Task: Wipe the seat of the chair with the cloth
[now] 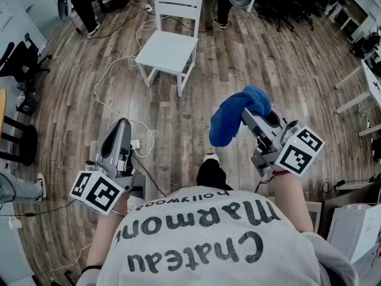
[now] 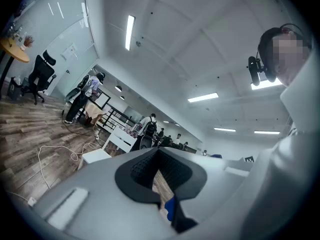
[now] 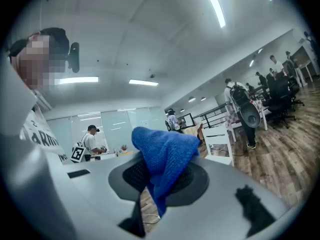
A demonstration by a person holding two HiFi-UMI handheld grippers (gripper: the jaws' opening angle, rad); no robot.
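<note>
A white wooden chair [image 1: 168, 46] stands on the wood floor some way ahead of both grippers, its seat bare. It also shows small in the left gripper view as the chair [image 2: 107, 146], and in the right gripper view as the chair [image 3: 219, 143]. My right gripper [image 1: 247, 115] is held up in the air, shut on a blue cloth [image 1: 235, 115] that bunches over its tips and hangs down. From the gripper's own camera the cloth [image 3: 167, 156] drapes over the right gripper [image 3: 155, 176]. My left gripper [image 1: 122, 125] is lower at the left, shut with nothing in it; the left gripper [image 2: 159, 156] has its pads together.
A white cable [image 1: 113, 70] loops across the floor left of the chair and runs toward my left side. Black office chairs [image 1: 297, 5] crowd the far right, white tables [image 1: 363, 82] stand at the right edge, and people [image 1: 80, 2] stand at the back.
</note>
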